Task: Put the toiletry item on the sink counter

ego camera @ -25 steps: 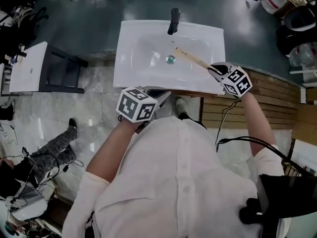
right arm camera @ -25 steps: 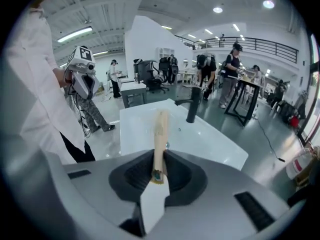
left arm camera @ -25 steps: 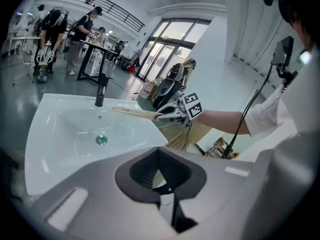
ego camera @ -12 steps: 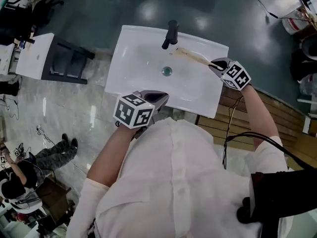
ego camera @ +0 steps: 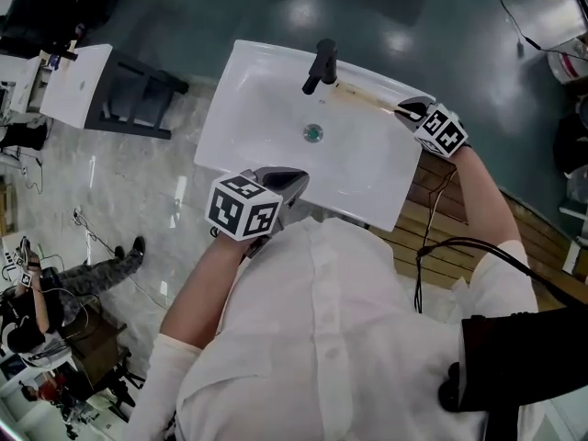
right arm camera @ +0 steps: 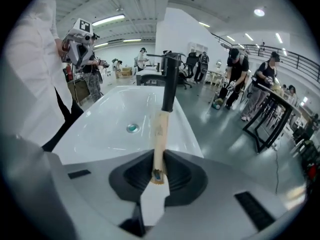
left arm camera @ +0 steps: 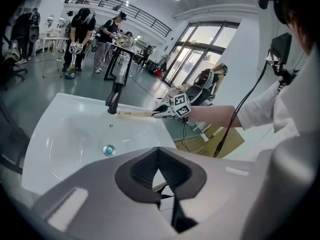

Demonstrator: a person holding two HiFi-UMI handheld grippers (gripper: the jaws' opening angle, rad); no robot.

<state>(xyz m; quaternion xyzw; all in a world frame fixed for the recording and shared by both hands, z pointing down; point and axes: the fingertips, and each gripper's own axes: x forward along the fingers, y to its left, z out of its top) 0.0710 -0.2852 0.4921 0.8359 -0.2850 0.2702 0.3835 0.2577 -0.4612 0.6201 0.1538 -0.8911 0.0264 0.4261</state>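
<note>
Right gripper view: slim, pale wooden stick

A pale wooden toiletry item, slim and straight as a stick, is clamped by one end between the fingers of the right gripper. It lies nearly level over the back right rim of the white sink, with its far end just beside the foot of the black tap. Whether it touches the rim cannot be told. The basin's drain holds a teal plug.
</note>
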